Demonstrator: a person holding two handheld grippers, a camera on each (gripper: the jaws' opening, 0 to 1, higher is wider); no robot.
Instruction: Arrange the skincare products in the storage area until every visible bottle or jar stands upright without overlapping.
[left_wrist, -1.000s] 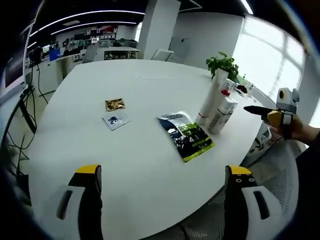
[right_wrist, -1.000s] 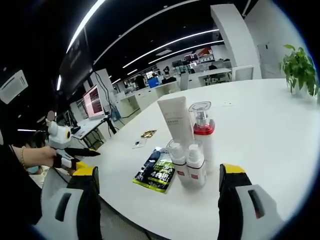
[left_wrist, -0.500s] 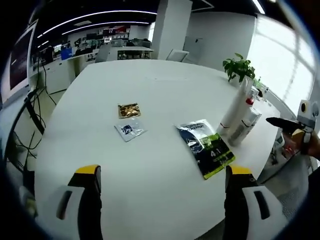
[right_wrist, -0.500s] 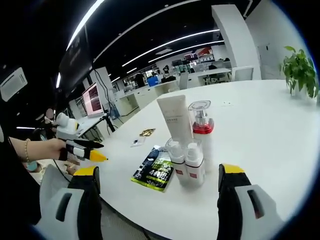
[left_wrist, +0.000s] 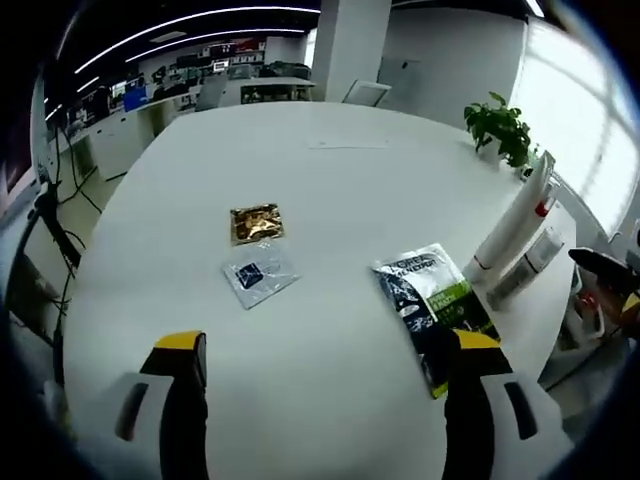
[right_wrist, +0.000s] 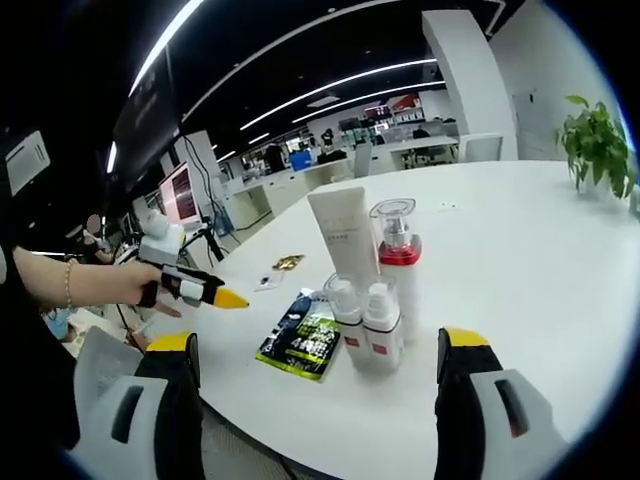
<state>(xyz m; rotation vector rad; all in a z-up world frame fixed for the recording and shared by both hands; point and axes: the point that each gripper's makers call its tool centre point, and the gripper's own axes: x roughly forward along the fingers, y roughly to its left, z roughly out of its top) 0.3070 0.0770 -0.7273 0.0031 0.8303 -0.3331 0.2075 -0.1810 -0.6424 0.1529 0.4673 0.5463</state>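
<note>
Both grippers are hanging wide open and carrying nothing: my left gripper (left_wrist: 317, 400) is hovering over the near edge of the round white table (left_wrist: 330, 170), and my right gripper (right_wrist: 312, 395) is waiting just off the table's rim, facing the cluster of products. In the right gripper view I am seeing a tall white squeeze tube (right_wrist: 342, 236) standing on its cap, a clear-capped pump bottle with a red collar (right_wrist: 396, 247) just beside it, and two small white bottles with red labels (right_wrist: 367, 322) upright in front of them, all close together; whether they are touching I cannot tell. As I judge it, these four are already standing, so that part looks done. Lying flat are a dark blue and green foil pouch (left_wrist: 434, 308) near the bottles, a small clear sachet with a blue print (left_wrist: 258, 276) further left, and a small gold sachet (left_wrist: 256, 222) just beyond it. I am reading those flat packets as what is left, if they count as targets. A leafy green potted plant (left_wrist: 501, 128) is sitting at the far right.
</note>
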